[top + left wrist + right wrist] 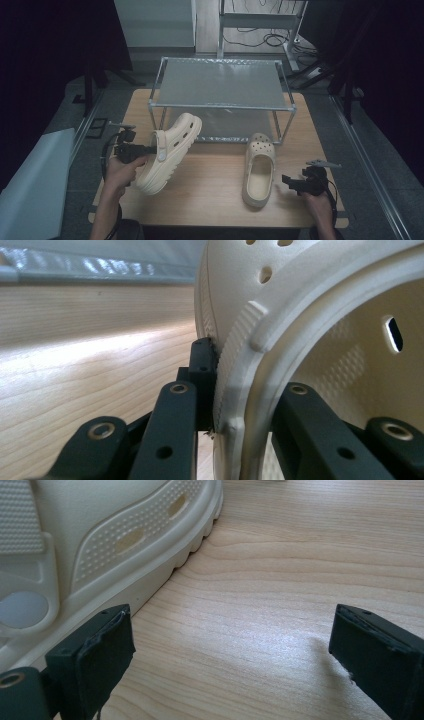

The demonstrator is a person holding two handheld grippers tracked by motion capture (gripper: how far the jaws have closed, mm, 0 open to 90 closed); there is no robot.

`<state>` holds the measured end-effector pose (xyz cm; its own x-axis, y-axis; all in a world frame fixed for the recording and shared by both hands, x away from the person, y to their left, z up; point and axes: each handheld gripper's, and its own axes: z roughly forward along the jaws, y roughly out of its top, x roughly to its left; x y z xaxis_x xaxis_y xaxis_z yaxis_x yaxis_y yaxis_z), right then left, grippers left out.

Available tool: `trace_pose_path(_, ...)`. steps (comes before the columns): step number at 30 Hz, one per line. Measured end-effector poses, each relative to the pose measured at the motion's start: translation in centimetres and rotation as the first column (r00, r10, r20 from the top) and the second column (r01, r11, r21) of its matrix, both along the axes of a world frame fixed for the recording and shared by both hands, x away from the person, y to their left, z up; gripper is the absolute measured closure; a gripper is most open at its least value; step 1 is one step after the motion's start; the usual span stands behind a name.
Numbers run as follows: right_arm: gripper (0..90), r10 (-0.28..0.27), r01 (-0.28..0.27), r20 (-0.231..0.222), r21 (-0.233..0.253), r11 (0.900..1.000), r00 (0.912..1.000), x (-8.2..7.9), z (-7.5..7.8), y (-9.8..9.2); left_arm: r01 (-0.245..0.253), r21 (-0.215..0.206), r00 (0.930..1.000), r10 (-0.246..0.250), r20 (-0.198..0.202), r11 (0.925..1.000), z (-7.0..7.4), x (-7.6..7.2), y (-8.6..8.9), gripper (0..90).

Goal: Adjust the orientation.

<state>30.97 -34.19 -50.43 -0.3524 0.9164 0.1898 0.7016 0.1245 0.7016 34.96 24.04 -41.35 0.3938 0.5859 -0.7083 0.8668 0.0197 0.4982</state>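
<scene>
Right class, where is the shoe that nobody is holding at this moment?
In the high view the loose shoe lies flat on the table, right of centre, toe towards the metal rack. The open right gripper sits just to its right.

Lighting was pretty uneven here. The high view was dim and a bit soft overall, with the room edges falling off into near black and only the wooden table and the metal rack catching decent light. The left gripper view was much brighter, with a washed-out glare streak across the wood grain and the background blurred. The cream clog sat so close it went soft too. The right gripper view had a pale sheen on the wood and a faint shadow beside one jaw.
</scene>
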Motion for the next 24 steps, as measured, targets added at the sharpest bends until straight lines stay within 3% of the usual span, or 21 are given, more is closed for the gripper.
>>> trace_pose_path(15, 5.5, -0.005, 0.005, -0.006, -0.008, 1.0, 1.0, 0.0, -0.1, 0.0, 0.031, -0.051, 0.9993, -0.03, 0.021, 0.9982, 3.7, 0.8, -1.5, 76.7)
trace_pose_path(24, 5.8, -0.009, 0.009, -0.003, -0.002, 1.0, 1.0, 0.0, -0.1, -0.1, 0.027, -0.081, 0.9992, -0.025, 0.03, 0.9963, 5.4, 2.4, -2.3, 76.7)
